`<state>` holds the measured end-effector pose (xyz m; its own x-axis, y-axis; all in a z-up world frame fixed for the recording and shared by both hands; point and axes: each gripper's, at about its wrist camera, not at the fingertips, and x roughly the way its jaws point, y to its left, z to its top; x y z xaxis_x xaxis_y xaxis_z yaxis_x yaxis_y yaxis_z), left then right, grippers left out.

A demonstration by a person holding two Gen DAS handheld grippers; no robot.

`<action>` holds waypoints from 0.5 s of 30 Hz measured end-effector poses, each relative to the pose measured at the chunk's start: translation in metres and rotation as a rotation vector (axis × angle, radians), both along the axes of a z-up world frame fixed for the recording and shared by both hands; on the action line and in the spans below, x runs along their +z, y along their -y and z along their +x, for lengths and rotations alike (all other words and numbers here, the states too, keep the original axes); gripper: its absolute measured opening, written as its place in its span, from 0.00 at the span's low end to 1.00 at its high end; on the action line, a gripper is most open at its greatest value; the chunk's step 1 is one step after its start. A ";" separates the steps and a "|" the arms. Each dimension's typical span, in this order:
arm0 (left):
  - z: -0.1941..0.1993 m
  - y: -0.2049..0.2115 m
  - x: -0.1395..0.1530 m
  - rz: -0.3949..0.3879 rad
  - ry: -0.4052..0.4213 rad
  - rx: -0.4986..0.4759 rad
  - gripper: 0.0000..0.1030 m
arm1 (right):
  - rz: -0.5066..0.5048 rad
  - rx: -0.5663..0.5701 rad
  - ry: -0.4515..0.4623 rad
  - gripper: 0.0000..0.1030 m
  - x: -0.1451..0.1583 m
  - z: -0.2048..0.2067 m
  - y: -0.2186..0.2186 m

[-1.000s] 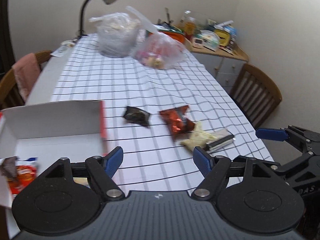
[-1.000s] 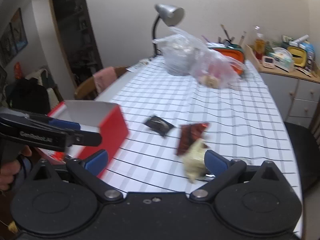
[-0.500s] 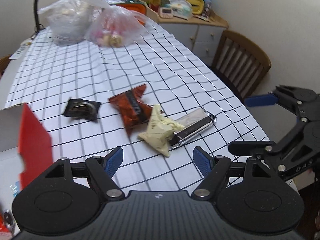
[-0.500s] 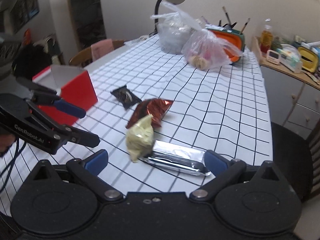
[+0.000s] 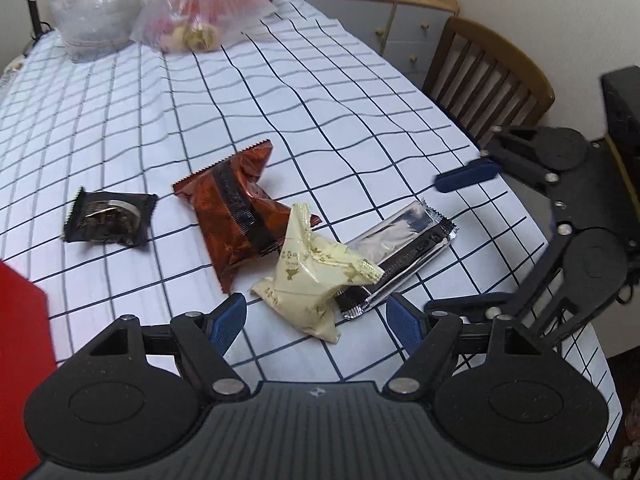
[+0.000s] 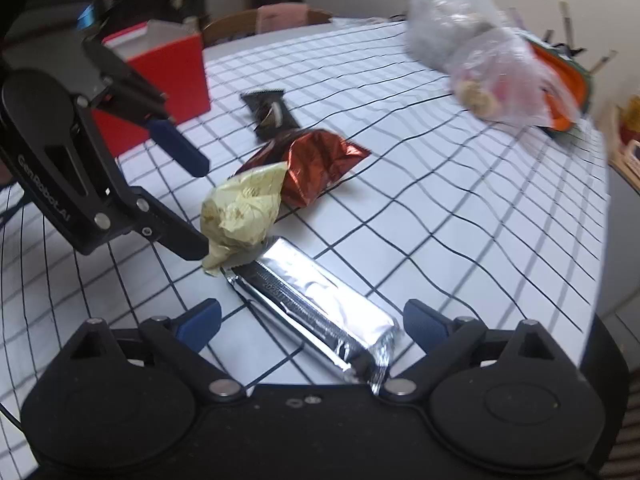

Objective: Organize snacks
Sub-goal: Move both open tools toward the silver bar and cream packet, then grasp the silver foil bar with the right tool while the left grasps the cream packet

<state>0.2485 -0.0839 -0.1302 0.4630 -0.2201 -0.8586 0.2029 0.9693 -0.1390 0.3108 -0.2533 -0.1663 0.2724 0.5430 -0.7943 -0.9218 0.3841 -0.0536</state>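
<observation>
"GenRobot.AI" on left tongs [image 6: 192, 204]

soft even indoor light, glare on the silver wrapper [image 6: 320, 304], fisheye-bent edges, right view blurred.

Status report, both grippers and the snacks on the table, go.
Left gripper open, lined up on cream packet. Right gripper open over silver bar. Cream packet overlaps silver bar and red packet; black packet apart.

Glossy silver foil bar wrapper [image 6: 316, 312], crinkled shiny red-brown packet [image 5: 236, 208], smooth checked tablecloth [image 5: 320, 92], wooden chair [image 5: 488, 76].
</observation>
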 end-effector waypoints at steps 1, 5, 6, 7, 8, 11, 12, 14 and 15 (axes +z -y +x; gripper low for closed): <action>0.004 0.001 -0.002 -0.004 -0.009 -0.008 0.75 | -0.008 0.021 0.002 0.92 -0.003 0.002 -0.003; 0.016 0.001 -0.010 -0.028 -0.040 -0.027 0.74 | -0.031 0.092 -0.006 0.88 -0.014 0.009 -0.014; 0.019 0.000 -0.011 -0.034 -0.042 -0.024 0.74 | -0.034 0.102 -0.007 0.88 -0.016 0.011 -0.016; 0.022 0.000 -0.011 -0.039 -0.045 -0.020 0.74 | -0.036 0.112 -0.010 0.87 -0.018 0.011 -0.017; 0.024 -0.001 -0.012 -0.042 -0.047 -0.017 0.74 | -0.038 0.123 -0.012 0.85 -0.020 0.013 -0.018; 0.030 0.000 -0.017 -0.032 -0.059 -0.007 0.74 | -0.043 0.135 -0.017 0.80 -0.025 0.017 -0.019; 0.032 0.001 -0.018 -0.030 -0.062 -0.005 0.74 | -0.037 0.132 -0.024 0.79 -0.025 0.019 -0.019; 0.034 0.002 -0.020 -0.027 -0.063 -0.002 0.74 | -0.025 0.131 -0.038 0.77 -0.025 0.022 -0.016; 0.034 0.002 -0.020 -0.029 -0.063 0.001 0.74 | -0.023 0.131 -0.041 0.76 -0.025 0.022 -0.015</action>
